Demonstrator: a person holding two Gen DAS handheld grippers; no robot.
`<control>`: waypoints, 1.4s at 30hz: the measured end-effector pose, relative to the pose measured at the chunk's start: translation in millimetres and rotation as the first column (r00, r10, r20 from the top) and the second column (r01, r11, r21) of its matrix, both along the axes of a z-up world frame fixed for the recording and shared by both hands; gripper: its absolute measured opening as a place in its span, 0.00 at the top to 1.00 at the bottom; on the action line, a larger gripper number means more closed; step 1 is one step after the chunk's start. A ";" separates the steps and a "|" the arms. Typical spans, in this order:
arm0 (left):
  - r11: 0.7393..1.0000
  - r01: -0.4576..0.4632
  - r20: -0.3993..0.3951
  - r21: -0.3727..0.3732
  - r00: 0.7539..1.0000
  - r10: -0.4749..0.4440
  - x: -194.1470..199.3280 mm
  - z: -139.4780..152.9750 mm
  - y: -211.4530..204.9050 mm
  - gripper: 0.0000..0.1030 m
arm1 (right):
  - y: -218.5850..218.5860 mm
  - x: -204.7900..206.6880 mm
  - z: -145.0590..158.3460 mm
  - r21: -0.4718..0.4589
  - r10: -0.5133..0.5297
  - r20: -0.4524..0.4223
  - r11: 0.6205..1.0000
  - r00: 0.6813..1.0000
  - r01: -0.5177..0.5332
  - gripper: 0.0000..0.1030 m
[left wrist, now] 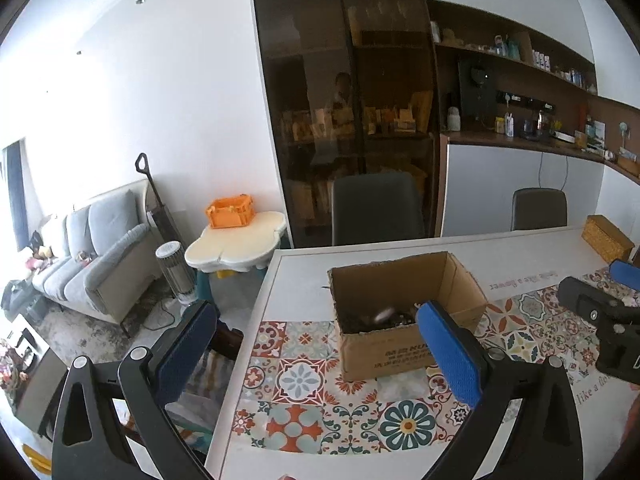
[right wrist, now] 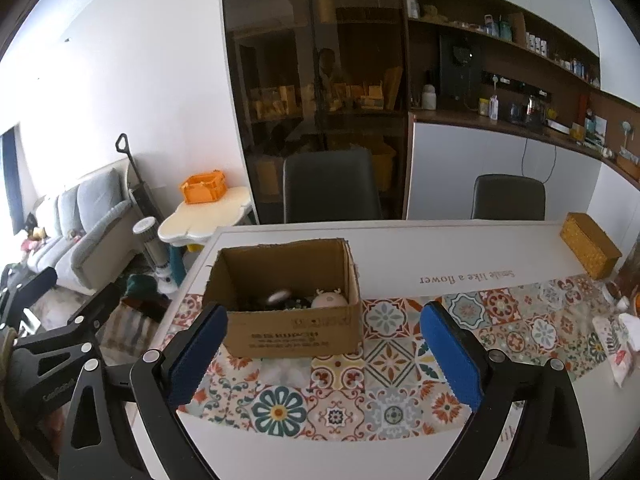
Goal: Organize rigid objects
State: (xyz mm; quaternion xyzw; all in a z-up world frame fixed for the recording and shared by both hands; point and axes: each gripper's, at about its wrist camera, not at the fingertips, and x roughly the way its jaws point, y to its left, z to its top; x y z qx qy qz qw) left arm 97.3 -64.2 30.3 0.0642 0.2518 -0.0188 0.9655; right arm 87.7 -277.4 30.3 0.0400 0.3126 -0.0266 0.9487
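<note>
An open cardboard box (left wrist: 400,332) (right wrist: 288,320) stands on the patterned table mat (left wrist: 320,384) (right wrist: 384,376). Inside it lie several small objects, among them a pink rounded toy (right wrist: 329,300) and a white disc-shaped piece (right wrist: 279,295). My left gripper (left wrist: 316,356) hangs above the table's left edge, open, with nothing between its blue pads (left wrist: 450,356). My right gripper (right wrist: 324,354) is open in front of the box, also empty. The right gripper (left wrist: 600,312) shows at the right edge of the left wrist view. The left gripper (right wrist: 52,320) shows at the left edge of the right wrist view.
A woven yellow box (right wrist: 590,248) sits at the table's far right, with packets and small items (right wrist: 618,344) near the right edge. Two dark chairs (right wrist: 330,188) stand behind the table. A cream side table with an orange crate (left wrist: 230,210), a fan and a grey sofa (left wrist: 92,256) are to the left.
</note>
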 end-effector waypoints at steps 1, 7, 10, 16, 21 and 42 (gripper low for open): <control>1.000 0.002 0.004 -0.002 1.000 -0.002 -2.8 1.5 0.4 0.00 | -0.2 -3.9 1.7 0.000 -0.001 0.007 1.000 1.000 0.001 0.05; 1.000 0.015 0.025 0.000 1.000 -0.015 -20.2 9.0 3.0 0.00 | 0.7 -23.2 10.9 -0.004 -0.002 0.050 1.000 0.999 0.002 0.05; 1.000 0.012 0.034 -0.007 0.999 -0.012 -24.8 12.1 4.7 0.00 | 1.5 -31.1 14.8 -0.002 -0.003 0.065 1.000 0.998 0.003 0.05; 0.999 0.016 0.042 -0.032 0.999 -0.015 -28.1 18.4 9.5 0.00 | 6.4 -39.9 19.9 -0.003 0.009 0.087 1.000 0.996 -0.009 0.05; 0.999 0.020 0.051 -0.037 0.999 -0.018 -32.5 22.7 10.6 0.00 | 5.4 -43.4 23.1 0.003 0.010 0.100 1.000 0.995 -0.010 0.05; 0.998 0.034 0.082 -0.048 0.996 -0.030 -44.6 33.7 11.2 0.00 | -0.7 -54.6 29.9 0.015 -0.002 0.145 1.000 0.989 0.000 0.05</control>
